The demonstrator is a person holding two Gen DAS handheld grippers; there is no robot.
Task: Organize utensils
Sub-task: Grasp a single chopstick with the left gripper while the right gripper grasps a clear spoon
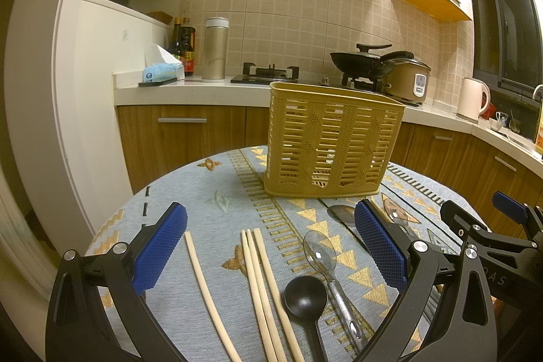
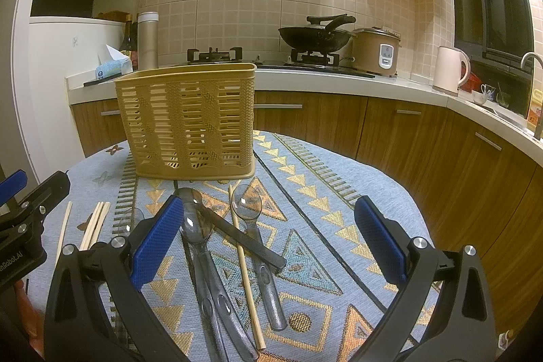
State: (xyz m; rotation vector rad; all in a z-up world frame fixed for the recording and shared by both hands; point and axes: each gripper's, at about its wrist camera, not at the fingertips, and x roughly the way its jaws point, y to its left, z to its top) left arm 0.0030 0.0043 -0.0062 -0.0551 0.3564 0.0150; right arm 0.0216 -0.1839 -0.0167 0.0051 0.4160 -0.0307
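Sorting not yet begun: your left gripper (image 1: 269, 251) and right gripper (image 2: 268, 240) both gape empty; next, pinch chopsticks (image 1: 261, 280) for the basket (image 1: 331, 138).

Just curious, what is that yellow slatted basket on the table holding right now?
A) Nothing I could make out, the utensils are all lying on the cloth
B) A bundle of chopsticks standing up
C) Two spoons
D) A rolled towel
A: through the slats of the basket no utensils show, while the chopsticks and the black spoon lie flat on the tablecloth in front of it.
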